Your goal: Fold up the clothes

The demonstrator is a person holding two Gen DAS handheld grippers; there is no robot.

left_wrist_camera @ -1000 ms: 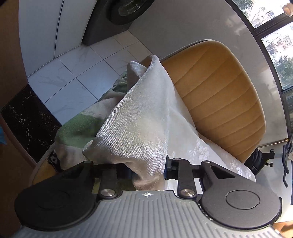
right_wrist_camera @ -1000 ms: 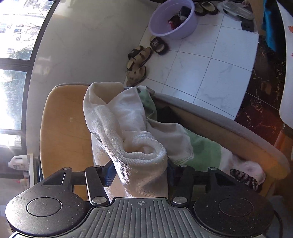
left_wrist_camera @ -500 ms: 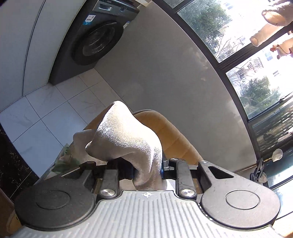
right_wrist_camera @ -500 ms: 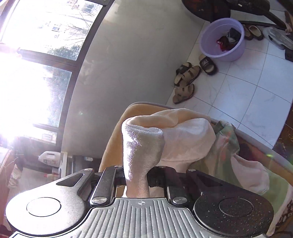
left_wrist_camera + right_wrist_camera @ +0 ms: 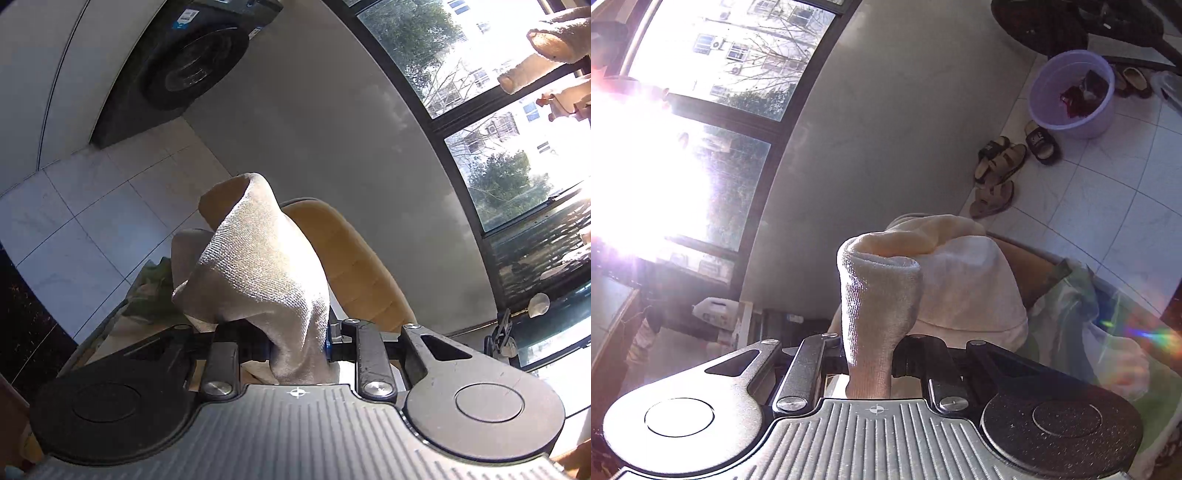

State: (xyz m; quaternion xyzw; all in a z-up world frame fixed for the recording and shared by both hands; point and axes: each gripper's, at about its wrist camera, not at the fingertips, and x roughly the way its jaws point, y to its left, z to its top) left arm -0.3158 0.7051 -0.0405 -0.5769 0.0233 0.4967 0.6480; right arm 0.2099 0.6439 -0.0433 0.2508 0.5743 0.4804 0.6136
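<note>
left claw pinches a bunch of the white cloth, fabric standing up out of its jaws and draping ahead; the tan chair sits just beyond and right of it, green laundry ahead-left and lower. right claw also clamps the white cloth, a rolled edge rising from its jaws, more cloth hanging ahead-right over the chair; the clothes pile lies further right. cloth looks lifted off the pile, held at two spots. judgement: to do it well, keep both pinches firm, pull the claws apart so the edge goes taut, keep them level, let it hang clear of the pile before creasing.
</note>
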